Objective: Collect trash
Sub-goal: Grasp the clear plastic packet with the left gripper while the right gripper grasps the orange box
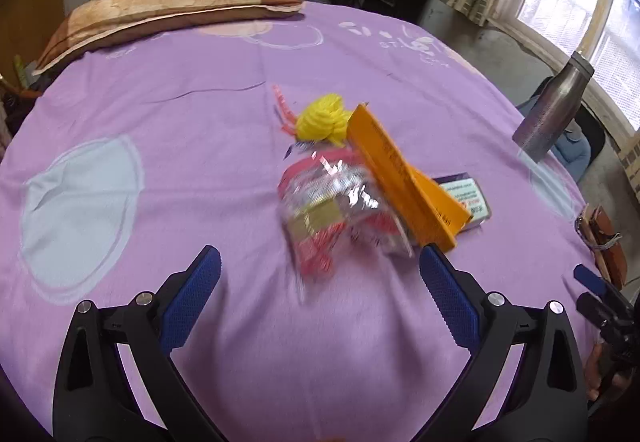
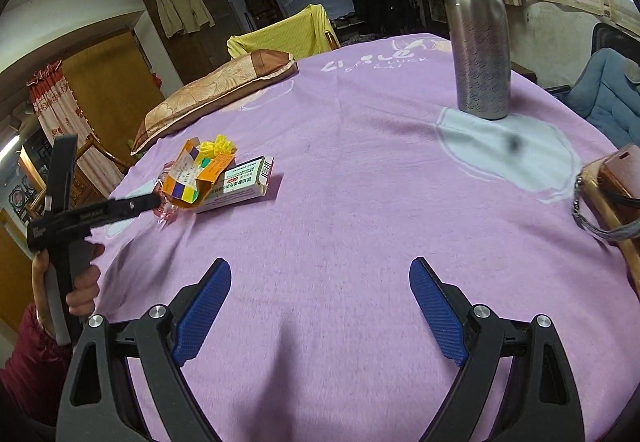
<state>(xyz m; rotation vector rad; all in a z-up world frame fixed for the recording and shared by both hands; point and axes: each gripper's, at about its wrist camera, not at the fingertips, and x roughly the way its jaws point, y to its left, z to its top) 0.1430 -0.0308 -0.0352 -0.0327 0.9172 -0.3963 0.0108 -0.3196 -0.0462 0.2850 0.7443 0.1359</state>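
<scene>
Purple-sheeted bed [image 2: 360,201]: trash pile [image 1: 352,185], pillow [image 1: 168,5], flask [image 2: 478,29]

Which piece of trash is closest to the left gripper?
The shiny crinkled wrapper, right before the left gripper; the orange carton and yellow bundle lie beyond.

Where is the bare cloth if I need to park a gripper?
Free: the purple cloth between the trash pile and metal bottle, and left of the pile toward the pillow. Crowded: around the pile and the right edge near the wallet.
</scene>
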